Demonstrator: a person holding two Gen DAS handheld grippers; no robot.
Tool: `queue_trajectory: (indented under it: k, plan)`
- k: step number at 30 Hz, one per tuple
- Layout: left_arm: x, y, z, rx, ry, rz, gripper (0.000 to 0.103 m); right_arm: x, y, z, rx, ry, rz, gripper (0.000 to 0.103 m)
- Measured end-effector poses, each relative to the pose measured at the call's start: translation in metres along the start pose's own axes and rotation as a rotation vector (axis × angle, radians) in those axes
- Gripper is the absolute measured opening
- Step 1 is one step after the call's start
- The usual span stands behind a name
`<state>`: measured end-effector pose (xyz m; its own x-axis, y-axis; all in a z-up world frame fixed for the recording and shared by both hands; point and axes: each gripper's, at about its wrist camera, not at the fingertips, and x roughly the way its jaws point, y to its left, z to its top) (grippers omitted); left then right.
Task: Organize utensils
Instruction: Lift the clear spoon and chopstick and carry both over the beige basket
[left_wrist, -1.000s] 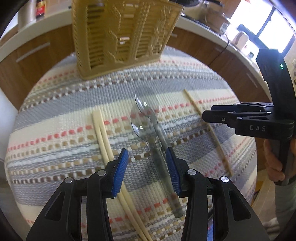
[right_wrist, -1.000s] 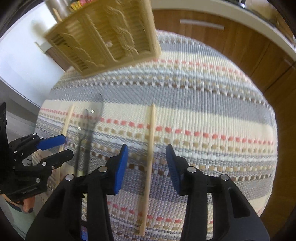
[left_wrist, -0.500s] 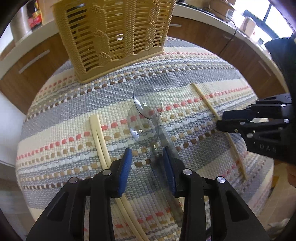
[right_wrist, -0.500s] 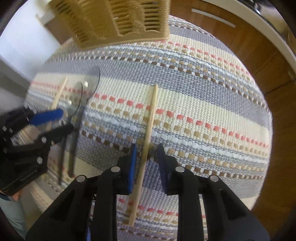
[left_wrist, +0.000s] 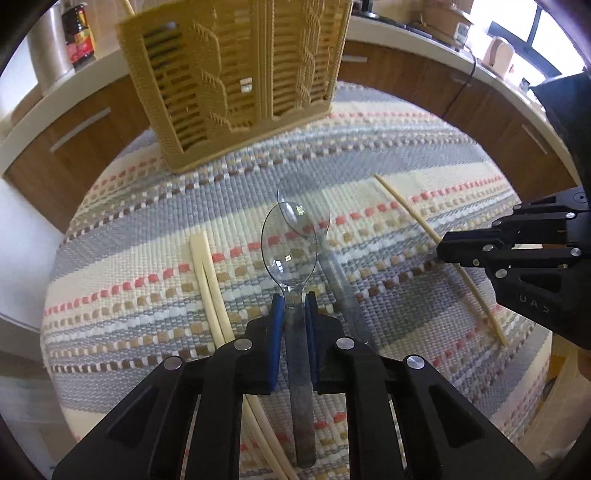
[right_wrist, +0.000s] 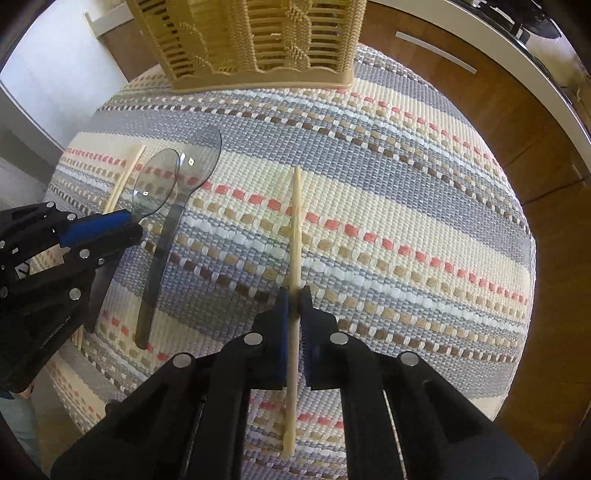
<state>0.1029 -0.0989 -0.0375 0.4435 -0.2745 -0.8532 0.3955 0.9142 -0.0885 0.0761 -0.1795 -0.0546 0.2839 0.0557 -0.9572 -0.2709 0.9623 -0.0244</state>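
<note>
Clear spoon (left_wrist: 290, 254) bowl toward basket (left_wrist: 236, 77), lengthwise

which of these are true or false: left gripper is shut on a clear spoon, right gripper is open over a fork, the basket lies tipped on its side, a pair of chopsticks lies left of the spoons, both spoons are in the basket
1. The left gripper is shut on a clear spoon: true; its jaws have just been closing on the handle.
2. The right gripper is open over a fork: false; it is shut on a single chopstick.
3. The basket lies tipped on its side: false; it stands upright on the woven mat.
4. A pair of chopsticks lies left of the spoons in the left wrist view: true.
5. Both spoons are in the basket: false; the second spoon lies on the mat.
</note>
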Motion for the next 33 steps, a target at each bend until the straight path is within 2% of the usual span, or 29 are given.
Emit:
queue_trajectory:
  k: [7, 16, 24, 31, 33]
  plan:
    - [-0.041, 0.004, 0.003, -0.017, -0.125, -0.023, 0.01, -0.034, -0.012, -0.006, 0.01, -0.077, 0.06, 0.004]
    - [-0.117, 0.018, 0.018, -0.067, -0.345, -0.088, 0.01, -0.095, -0.019, -0.002, 0.001, -0.228, 0.144, 0.005]
    - [-0.188, 0.036, 0.052, -0.104, -0.567, -0.105, 0.01, -0.156, -0.004, 0.035, -0.048, -0.432, 0.187, 0.005]
    - [-0.207, 0.059, 0.085, -0.138, -0.713, -0.108, 0.01, -0.197, -0.005, 0.077, -0.038, -0.606, 0.233, 0.005]
    - [-0.206, 0.067, 0.096, -0.155, -0.746, -0.105, 0.01, -0.204, -0.007, 0.091, -0.024, -0.663, 0.221, 0.005]
